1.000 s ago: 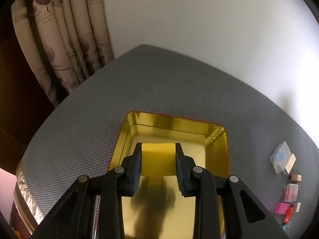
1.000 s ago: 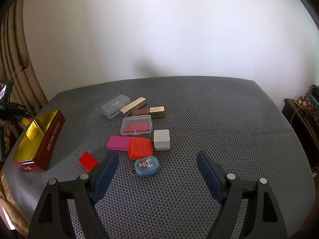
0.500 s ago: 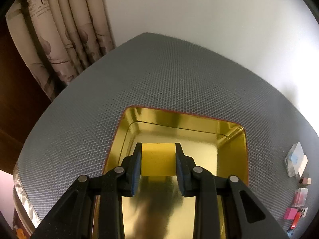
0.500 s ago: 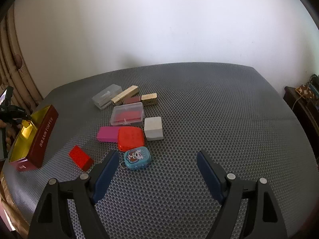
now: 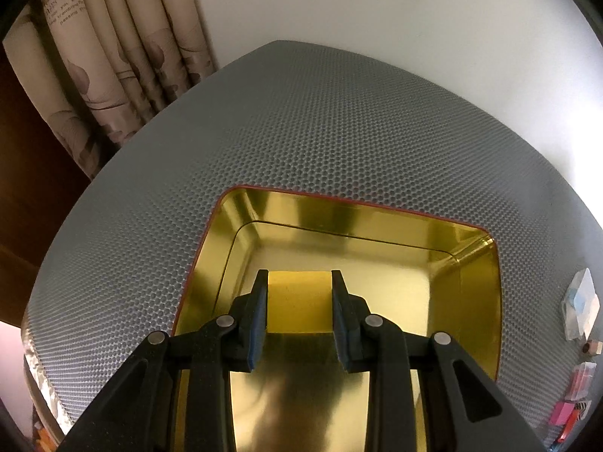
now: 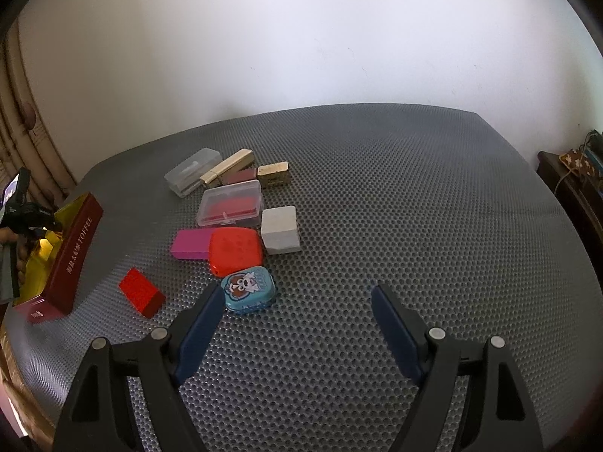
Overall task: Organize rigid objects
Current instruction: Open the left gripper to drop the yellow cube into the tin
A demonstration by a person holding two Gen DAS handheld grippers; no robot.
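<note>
My left gripper (image 5: 299, 282) is shut on a yellow block (image 5: 299, 301) and holds it low inside the open gold-lined tin (image 5: 339, 222). The tin, dark red outside, stands at the table's left edge in the right wrist view (image 6: 77, 248). My right gripper (image 6: 297, 301) is open and empty above the mat, with its left finger close to a blue cartoon tin (image 6: 248, 288). Near it lie a red case (image 6: 235, 248), a pink box (image 6: 190, 243), a red block (image 6: 141, 295), a white cube (image 6: 280, 228) and a clear box with red contents (image 6: 231, 203).
A clear case (image 6: 192, 171), a gold bar (image 6: 228, 165) and a small gold box (image 6: 273, 173) lie further back. The grey honeycomb mat (image 6: 414, 207) stretches to the right. Curtains (image 5: 113, 56) hang at the left, a white wall behind.
My left gripper has gone lower and further into the tin with the yellow block. My right gripper has moved closer to the pile; its jaws stay open.
</note>
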